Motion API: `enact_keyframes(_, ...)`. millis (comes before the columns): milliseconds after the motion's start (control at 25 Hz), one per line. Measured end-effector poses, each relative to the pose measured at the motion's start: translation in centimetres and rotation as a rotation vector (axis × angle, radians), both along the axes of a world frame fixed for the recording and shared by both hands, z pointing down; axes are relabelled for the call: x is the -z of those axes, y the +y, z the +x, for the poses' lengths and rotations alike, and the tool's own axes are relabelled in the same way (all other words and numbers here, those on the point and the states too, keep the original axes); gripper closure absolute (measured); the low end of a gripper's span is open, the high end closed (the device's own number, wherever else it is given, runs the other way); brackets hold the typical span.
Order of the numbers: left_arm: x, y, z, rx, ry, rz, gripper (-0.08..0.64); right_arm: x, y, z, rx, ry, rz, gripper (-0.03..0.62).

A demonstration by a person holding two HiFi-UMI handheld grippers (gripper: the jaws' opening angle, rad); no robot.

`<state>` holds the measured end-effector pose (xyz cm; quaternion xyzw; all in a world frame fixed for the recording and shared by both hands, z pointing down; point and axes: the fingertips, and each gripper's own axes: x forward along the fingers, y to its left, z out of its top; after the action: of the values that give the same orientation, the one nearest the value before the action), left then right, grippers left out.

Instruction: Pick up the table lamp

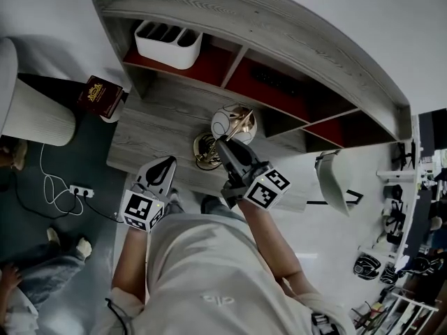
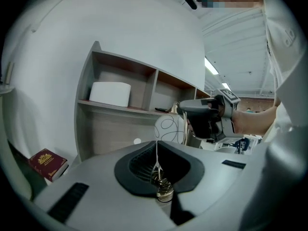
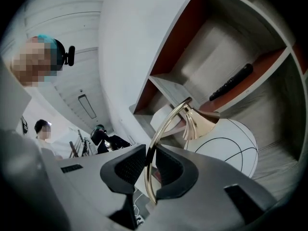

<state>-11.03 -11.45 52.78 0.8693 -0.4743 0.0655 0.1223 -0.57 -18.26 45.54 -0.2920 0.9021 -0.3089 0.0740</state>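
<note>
The table lamp (image 1: 234, 125) stands mid-frame on the desk (image 1: 154, 128) — its curved brass arm (image 3: 158, 131) rises between the 2 jaws of the nearer right gripper (image 3: 150, 159), apparently clamped — while the left gripper (image 1: 166, 165), closed and empty, waits lower left.

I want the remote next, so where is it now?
Head view: the black remote lies in the middle compartment of the shelf, behind the table lamp, right of the white bin.

left gripper (image 2: 157, 144) jaws together | right gripper (image 2: 185, 112) beside white globe of table lamp (image 2: 168, 128) | white box (image 2: 109, 94) in shelf unit (image 2: 152, 88) | red book (image 2: 47, 163) lower left
</note>
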Motion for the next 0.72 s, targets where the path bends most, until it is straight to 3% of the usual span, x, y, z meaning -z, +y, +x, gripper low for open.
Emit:
enact_keyframes(160,-1.4,-0.1,2.3,-0.079,-0.037,0.007,0.541,0.1,0.2,0.9,0.001,-0.005,-0.002,0.502)
enact_keyframes(360,-4.7,-0.4,5.7,-0.186,-0.058,-0.053,0.537,0.4,0.0,3.3,-0.043,-0.045,-0.017,0.506)
enact_keyframes(520,-7.3,-0.4,9.1,-0.296,-0.098,-0.092,0.448,0.6,0.0,4.9,-0.073,-0.064,-0.024,0.508)
enact_keyframes(720,-9.2,-1.1,12.8,-0.398,-0.133,-0.094,0.397,0.6,-0.3,6.7,-0.107,-0.087,-0.038,0.509)
